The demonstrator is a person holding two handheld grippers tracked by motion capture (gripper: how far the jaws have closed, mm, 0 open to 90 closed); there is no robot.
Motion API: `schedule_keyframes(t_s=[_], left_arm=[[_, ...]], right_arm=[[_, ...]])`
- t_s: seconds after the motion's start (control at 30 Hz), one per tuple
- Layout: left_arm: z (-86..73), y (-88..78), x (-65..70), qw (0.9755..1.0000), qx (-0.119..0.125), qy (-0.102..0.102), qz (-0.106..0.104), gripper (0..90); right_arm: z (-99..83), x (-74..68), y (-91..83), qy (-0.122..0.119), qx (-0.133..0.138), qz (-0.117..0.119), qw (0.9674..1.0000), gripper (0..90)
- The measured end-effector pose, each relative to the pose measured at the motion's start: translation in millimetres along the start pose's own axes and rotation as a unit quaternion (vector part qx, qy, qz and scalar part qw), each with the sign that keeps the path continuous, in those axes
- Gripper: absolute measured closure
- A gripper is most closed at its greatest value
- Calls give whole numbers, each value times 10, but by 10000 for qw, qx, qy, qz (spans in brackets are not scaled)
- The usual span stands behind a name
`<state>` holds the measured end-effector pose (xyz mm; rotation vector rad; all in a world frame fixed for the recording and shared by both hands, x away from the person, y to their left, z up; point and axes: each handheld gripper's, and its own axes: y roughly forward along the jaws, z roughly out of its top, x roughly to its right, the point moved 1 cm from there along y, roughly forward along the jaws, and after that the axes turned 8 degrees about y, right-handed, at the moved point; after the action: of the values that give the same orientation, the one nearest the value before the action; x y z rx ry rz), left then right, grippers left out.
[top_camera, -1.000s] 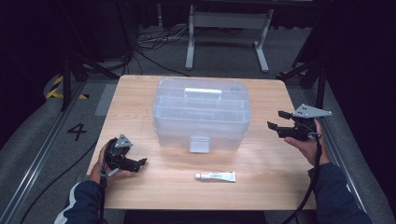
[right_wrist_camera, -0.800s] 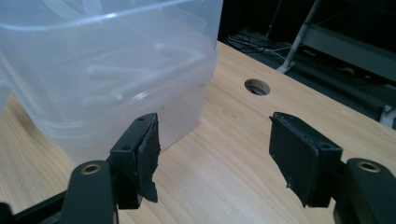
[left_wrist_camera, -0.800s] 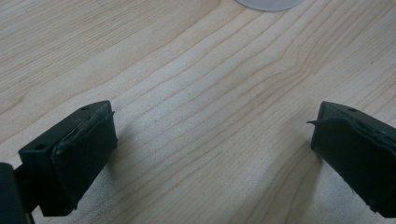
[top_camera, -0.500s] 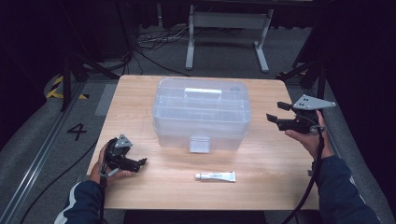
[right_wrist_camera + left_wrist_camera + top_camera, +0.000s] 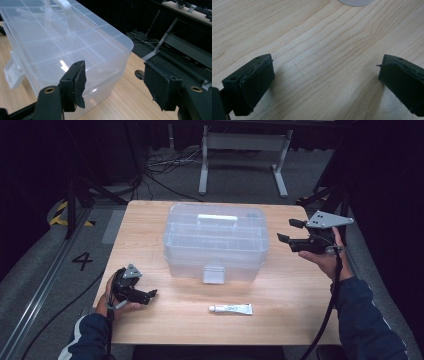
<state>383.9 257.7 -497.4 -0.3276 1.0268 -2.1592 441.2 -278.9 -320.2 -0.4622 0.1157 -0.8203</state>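
A clear plastic storage box [image 5: 215, 242] with a white handle and a front latch stands closed in the middle of the wooden table [image 5: 300, 310]; it also appears as the box [image 5: 57, 42] in the right gripper view. A small white tube [image 5: 231, 309] lies in front of it. My left gripper [image 5: 151, 295] rests low at the table's front left, open, with bare wood between its jaws [image 5: 324, 75]. My right gripper [image 5: 289, 231] is held in the air to the right of the box, pointing at its right end, open and holding nothing [image 5: 115, 87].
Beyond the far table edge are a white metal stand [image 5: 242, 155] and loose cables on the grey floor. A floor marking "4" [image 5: 82, 261] lies left of the table. Bare wood stretches along the front right of the table.
My right gripper has risen and shifted a little toward the far right corner of the table, still open. The left gripper, the box and the tube have stayed put.
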Motion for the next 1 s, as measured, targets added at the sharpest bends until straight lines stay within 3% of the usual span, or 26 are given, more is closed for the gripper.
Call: schedule_keyframes(t_s=[0.57,1.0], left_arm=[[-1,-1,1,10000,0,-6,2,6],[15,10,-12,10000,53,-35,65,26]], right_arm=[[287,-296,281,-421,-169,390,9982,347],[483,-446,562,-558,-340,676,9956,385]])
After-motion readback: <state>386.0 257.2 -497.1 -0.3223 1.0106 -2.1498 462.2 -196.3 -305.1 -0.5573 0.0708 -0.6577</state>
